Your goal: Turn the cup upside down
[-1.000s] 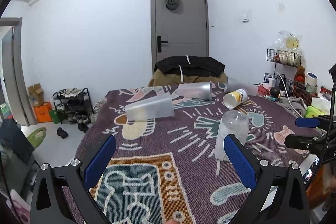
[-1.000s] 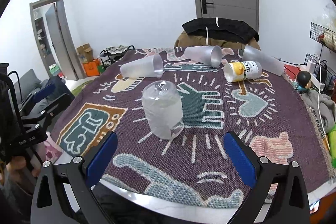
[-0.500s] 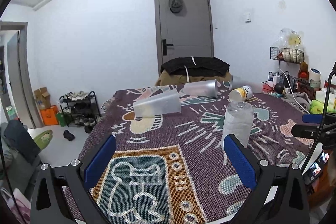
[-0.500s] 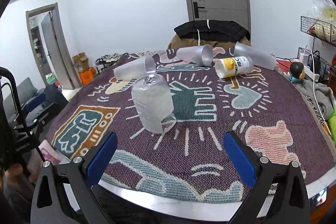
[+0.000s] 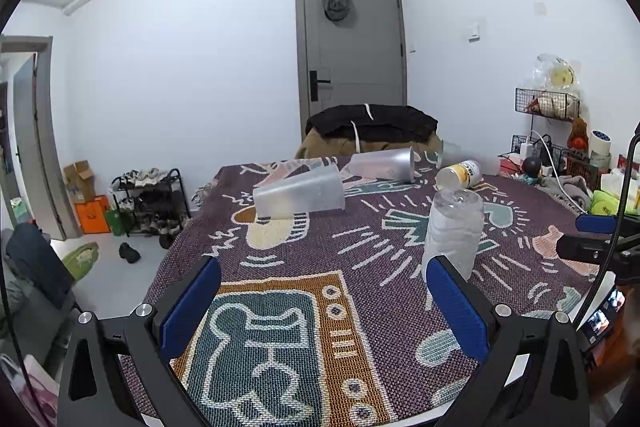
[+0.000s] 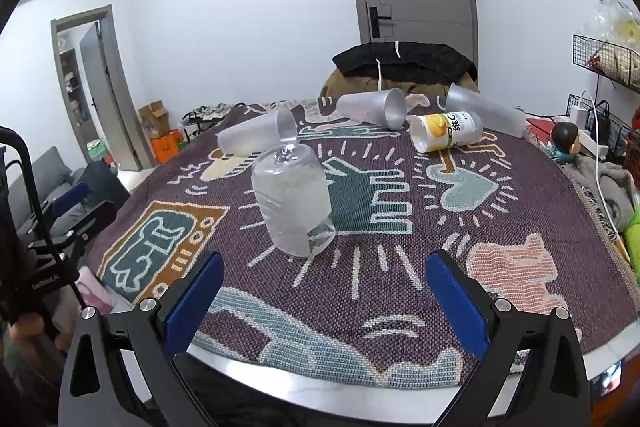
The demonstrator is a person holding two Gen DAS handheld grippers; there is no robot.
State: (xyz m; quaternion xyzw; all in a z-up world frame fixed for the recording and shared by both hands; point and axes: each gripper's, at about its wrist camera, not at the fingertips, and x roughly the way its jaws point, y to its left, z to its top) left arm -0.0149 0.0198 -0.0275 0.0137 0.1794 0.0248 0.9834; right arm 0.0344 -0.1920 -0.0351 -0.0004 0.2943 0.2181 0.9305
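Note:
A clear plastic cup (image 6: pixel 292 203) stands upside down, mouth on the patterned tablecloth (image 6: pixel 400 267); it also shows in the left wrist view (image 5: pixel 454 231). My right gripper (image 6: pixel 324 301) is open and empty, held back from the cup near the table's front edge. My left gripper (image 5: pixel 322 303) is open and empty over the table's left side, with the cup just beyond its right finger (image 5: pixel 456 303). Each gripper shows at the edge of the other's view.
Three frosted cups lie on their sides further back: one at the left (image 6: pixel 256 137), one in the middle (image 6: pixel 372 107), one at the right (image 6: pixel 486 109). A yellow-labelled bottle (image 6: pixel 446 131) lies beside them. A chair with dark clothes (image 6: pixel 404 67) stands behind the table.
Both grippers have drawn back and tilted a little, so the table sits lower in view. The upside-down cup has stayed in place. Both grippers stay open.

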